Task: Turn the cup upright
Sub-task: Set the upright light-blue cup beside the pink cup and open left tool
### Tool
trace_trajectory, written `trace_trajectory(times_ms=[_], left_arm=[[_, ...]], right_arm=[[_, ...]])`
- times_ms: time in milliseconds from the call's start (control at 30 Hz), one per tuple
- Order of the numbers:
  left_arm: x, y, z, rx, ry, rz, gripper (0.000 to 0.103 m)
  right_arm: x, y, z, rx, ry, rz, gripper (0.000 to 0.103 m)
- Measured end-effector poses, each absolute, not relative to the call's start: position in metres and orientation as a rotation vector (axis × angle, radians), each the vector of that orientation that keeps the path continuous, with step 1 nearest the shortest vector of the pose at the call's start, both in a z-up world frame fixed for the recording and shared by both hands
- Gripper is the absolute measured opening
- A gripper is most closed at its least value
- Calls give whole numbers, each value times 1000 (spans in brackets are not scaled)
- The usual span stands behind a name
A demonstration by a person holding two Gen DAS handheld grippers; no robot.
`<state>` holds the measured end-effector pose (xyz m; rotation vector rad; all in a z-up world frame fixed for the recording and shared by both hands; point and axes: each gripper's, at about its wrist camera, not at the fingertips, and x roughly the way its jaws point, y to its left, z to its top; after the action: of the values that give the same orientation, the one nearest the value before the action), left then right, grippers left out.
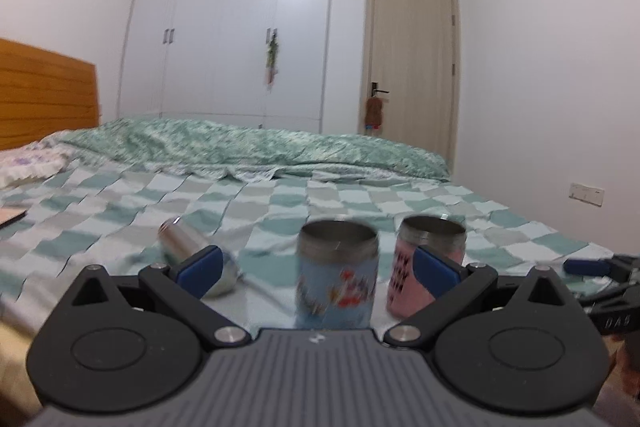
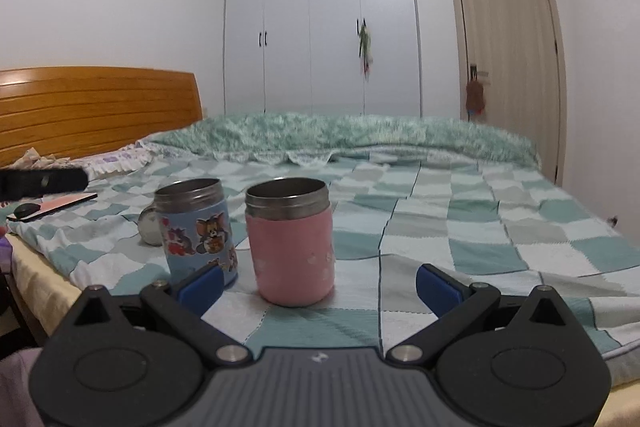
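Note:
A blue cartoon cup (image 1: 336, 275) stands upright on the checked bed cover, straight ahead of my open, empty left gripper (image 1: 318, 273). A pink cup (image 1: 430, 263) stands upright to its right. A silver steel cup (image 1: 196, 259) lies on its side to the left, partly behind my left finger. In the right wrist view the pink cup (image 2: 292, 243) stands just ahead and left of my open, empty right gripper (image 2: 320, 285). The blue cup (image 2: 198, 231) is further left, with the silver cup (image 2: 150, 227) lying behind it.
The bed (image 2: 500, 235) has a wooden headboard (image 2: 96, 107) at the left and a rumpled green quilt (image 2: 360, 135) at the back. A phone-like flat object (image 2: 52, 209) lies near the left bed edge. The right gripper (image 1: 600, 271) shows at the left view's right edge.

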<state>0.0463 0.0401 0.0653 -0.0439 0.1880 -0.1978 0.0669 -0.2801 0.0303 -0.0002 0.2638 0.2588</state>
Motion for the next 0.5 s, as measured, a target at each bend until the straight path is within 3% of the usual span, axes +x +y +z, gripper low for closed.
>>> trace_trajectory(times_ms=[500], left_arm=[[9,45,14,-48,130,-52,103]], right_arm=[[13,-266,5,-67,103,157,102]])
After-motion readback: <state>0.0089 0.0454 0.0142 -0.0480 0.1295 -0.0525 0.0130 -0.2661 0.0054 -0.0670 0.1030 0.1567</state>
